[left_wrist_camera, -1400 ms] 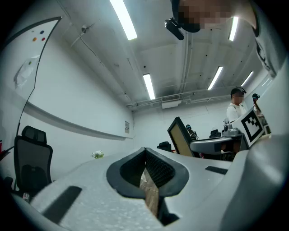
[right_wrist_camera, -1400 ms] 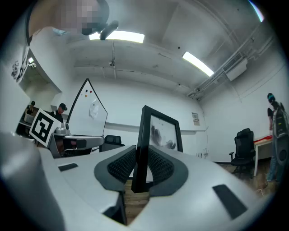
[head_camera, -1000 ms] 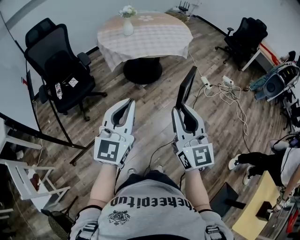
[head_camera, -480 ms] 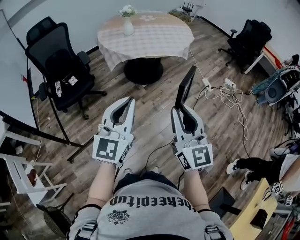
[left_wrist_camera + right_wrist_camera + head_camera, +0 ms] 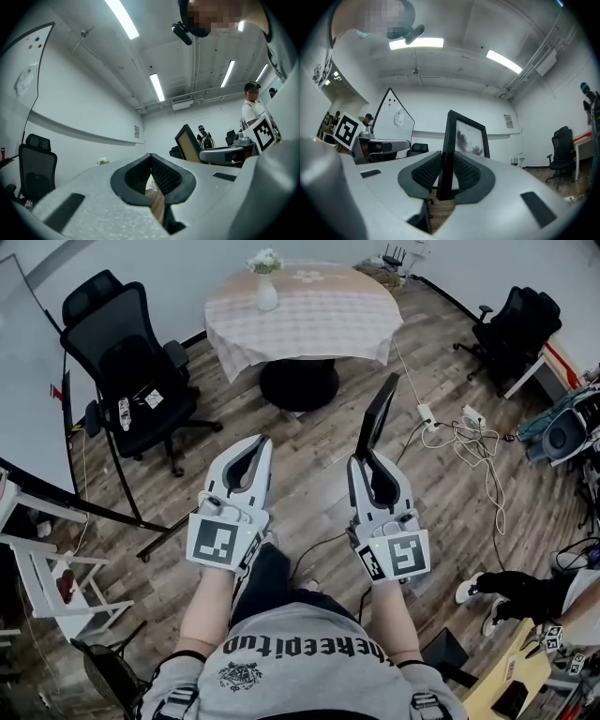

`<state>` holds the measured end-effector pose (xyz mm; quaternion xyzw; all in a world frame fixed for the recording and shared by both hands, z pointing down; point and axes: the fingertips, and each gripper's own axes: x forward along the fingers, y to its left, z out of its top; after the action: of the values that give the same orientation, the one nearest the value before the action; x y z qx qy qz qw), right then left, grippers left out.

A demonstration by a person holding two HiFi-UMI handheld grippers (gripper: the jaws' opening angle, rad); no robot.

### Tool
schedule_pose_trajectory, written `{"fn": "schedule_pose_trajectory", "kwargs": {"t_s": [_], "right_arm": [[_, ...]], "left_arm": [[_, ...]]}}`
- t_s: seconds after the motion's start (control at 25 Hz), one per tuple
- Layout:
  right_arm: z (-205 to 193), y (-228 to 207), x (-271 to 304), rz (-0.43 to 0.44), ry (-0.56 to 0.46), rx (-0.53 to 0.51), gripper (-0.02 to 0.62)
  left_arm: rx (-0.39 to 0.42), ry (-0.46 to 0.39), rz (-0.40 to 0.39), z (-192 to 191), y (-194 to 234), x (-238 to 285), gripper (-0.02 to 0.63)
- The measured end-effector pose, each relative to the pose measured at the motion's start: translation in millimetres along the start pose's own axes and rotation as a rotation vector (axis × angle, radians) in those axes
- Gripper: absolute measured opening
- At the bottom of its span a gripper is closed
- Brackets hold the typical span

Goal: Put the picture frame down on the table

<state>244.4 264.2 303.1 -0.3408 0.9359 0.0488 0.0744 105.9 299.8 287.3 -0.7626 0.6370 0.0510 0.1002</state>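
Picture frame [image 5: 377,418]: rigid, probably light, glazed so fragile. Centre-right, upright, lower edge clenched in right gripper [image 5: 371,461] jaws. Left gripper [image 5: 255,448] jaws together, empty. Bench [image 5: 319,315] upper centre, well apart. Grip border, not glass.

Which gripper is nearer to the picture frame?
Right. The right gripper is clamped on the lower edge of the picture frame; the left gripper is shut and empty, apart to the frame's left.

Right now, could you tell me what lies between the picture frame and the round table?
Only bare wooden floor, in the head view; the right gripper holds the picture frame short of the table.
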Motion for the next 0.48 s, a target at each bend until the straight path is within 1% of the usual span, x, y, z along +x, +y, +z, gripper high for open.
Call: {"fn": "schedule_pose_trajectory", "kwargs": {"t_s": [0.24,0.48], "right_arm": [[-13.0,-20.6,42.2,-0.034,0.008,0.001,0.084],[-21.3,-47.4,102.6,-0.088,0.003,0.001,0.084]], "left_arm": [[-0.014,-0.004,-0.024,-17.5,31.8,42.3,0.015],[-0.021,-0.012,-0.062,-30.2,76.9,100.3,0.015]]}}
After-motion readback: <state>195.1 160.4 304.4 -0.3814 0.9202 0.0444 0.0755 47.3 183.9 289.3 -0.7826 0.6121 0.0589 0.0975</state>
